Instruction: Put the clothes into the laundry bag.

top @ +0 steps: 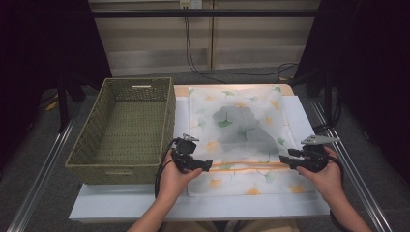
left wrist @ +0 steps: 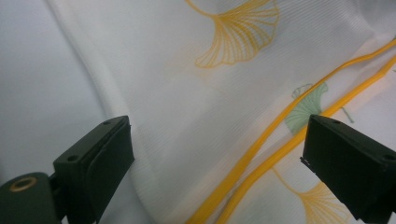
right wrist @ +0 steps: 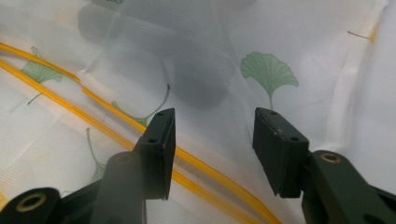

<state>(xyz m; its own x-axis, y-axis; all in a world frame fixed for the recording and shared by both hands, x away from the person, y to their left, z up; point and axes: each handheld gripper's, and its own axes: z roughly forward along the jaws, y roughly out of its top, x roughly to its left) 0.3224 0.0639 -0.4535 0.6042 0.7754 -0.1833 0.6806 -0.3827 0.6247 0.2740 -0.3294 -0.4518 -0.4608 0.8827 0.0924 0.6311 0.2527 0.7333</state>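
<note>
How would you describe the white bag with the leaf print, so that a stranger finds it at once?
Start at the white table. To the right of the green woven basket lies the bag, flat and thin. Unlike the basket, it is sheer white mesh printed with green and yellow fan-shaped leaves, has an orange zipper across it, and shows a dark bundle inside.

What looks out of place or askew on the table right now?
Nothing looks spilled or damaged. The white mesh bag with ginkgo leaf print lies flat beside the woven green basket, a dark bundle showing through it. Its orange zip line runs straight between the left gripper and right gripper, both open.
</note>
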